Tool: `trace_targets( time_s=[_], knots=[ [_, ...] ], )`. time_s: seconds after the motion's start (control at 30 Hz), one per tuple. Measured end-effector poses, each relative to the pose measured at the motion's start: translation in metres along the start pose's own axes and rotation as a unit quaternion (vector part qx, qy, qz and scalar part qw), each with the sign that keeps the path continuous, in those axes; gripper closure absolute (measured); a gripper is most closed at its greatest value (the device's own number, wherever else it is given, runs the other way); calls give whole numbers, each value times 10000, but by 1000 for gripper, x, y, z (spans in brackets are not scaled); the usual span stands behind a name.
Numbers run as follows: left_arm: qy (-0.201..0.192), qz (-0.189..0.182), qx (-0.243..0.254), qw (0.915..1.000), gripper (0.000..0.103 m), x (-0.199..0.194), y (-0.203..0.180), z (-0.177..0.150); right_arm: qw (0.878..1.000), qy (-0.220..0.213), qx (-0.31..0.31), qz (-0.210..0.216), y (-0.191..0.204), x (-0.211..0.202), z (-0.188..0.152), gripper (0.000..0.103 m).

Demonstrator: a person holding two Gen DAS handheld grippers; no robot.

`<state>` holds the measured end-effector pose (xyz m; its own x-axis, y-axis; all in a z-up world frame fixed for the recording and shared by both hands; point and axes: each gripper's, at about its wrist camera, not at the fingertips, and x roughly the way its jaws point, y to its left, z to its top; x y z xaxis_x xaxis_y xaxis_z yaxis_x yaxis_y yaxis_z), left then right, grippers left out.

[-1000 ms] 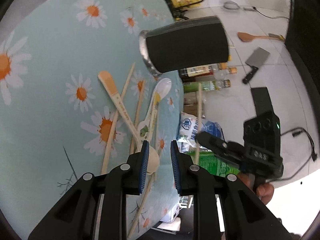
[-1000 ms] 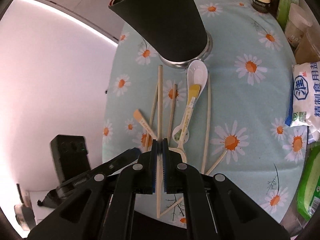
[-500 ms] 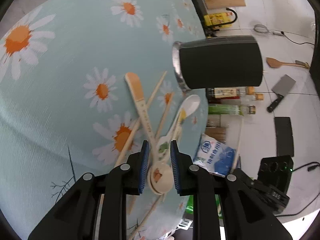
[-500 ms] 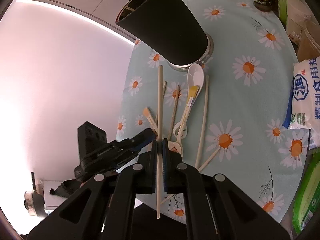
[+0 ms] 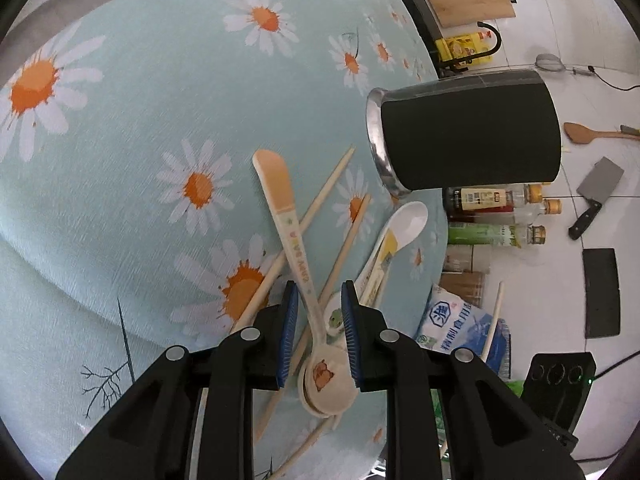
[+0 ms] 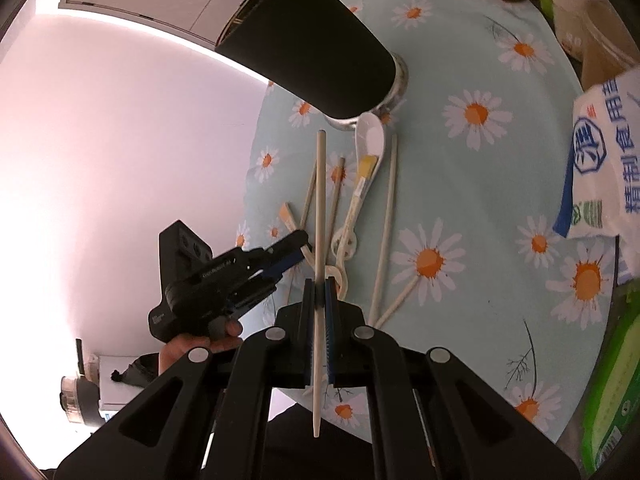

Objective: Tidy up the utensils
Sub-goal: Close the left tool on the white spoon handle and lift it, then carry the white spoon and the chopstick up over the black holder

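A black utensil holder (image 5: 468, 132) (image 6: 304, 52) stands on the daisy tablecloth (image 5: 140, 120). In front of it lie several chopsticks (image 6: 386, 224), a white ceramic spoon (image 5: 408, 220) (image 6: 370, 136) and a cream spoon with a bear picture (image 5: 296, 248). My left gripper (image 5: 319, 332) (image 6: 294, 246) straddles that cream spoon's neck. Its pads stand a little apart and do not press on it. My right gripper (image 6: 319, 300) is shut on a pale chopstick (image 6: 319, 200), held above the cloth and pointing toward the holder.
A salt bag (image 5: 452, 324) (image 6: 600, 152) and a green packet (image 6: 612, 380) lie at the table's right side. Bottles (image 5: 496, 200) stand behind the holder. A cleaver (image 5: 596, 196) and a wooden spatula (image 5: 588, 134) hang on the wall beyond.
My left gripper has swung over the utensils, and the bear spoon now lies between its jaws. My right gripper has shifted sideways with the chopstick still in it.
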<state>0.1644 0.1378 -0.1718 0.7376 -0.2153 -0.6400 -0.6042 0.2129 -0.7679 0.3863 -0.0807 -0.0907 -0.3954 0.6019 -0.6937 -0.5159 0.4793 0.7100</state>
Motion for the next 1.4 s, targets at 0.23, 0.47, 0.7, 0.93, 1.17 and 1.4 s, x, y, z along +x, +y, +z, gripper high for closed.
trace_targets(
  time_s=[0.23,0.47,0.7,0.93,1.17,1.4],
  knots=[
    [-77,265,145,9995,94,1,-3,2,9999,-19,28,127,-8,-2,-2,97],
    [-190,364,190,9990,100,-1,-11,0,9997,-65,56,238,-15,-4,-6,97],
    [-290,400,433,9978,100,-7,-26,-5,9992,-77,66,383,-23,-1,-10,97],
    [-349,283,891,9950,100,-26,-46,-6,9991,-201,-55,373,-13,6,-11,97],
    [-349,-9,1815,9828,100,-52,-74,1,9978,-652,-25,114,3,11,-7,97],
    [-388,-273,2816,9584,100,-79,-98,6,9940,-1083,121,41,20,20,-1,97]
  ],
)
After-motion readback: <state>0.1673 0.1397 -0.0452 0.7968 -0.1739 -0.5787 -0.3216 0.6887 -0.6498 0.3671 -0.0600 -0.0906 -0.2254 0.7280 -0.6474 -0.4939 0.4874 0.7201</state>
